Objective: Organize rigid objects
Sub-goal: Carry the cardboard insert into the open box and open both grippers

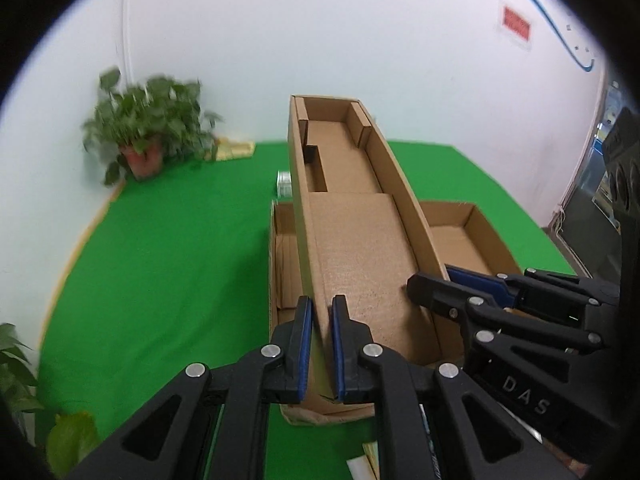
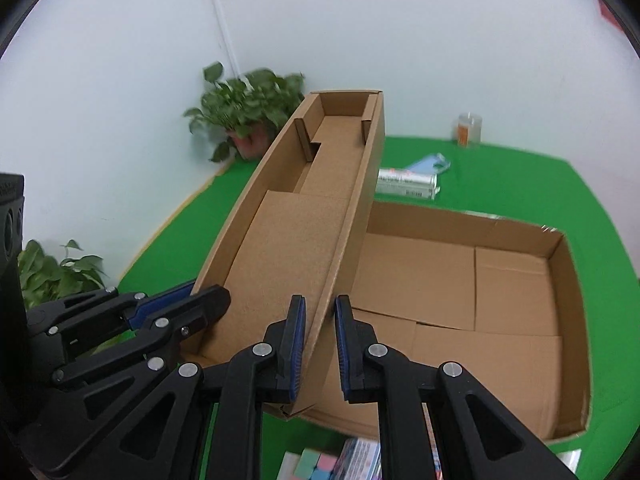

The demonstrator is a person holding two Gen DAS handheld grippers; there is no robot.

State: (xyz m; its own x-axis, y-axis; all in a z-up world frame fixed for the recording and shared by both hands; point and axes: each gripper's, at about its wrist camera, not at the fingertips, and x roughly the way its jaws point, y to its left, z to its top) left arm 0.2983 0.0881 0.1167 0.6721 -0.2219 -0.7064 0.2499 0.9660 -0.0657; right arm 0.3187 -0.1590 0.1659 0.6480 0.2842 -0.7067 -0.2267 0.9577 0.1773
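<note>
Both hand-held grippers, left (image 1: 320,344) and right (image 2: 320,348), clamp opposite walls of a narrow cardboard tray (image 2: 296,224) above the open box (image 2: 568,280); uneven grip could buckle it.

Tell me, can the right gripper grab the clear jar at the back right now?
Probably not. The right gripper is clamped on the wall of the long cardboard tray, which both grippers hold up. The jar stands far off on the green table, beyond the big open box.
</note>
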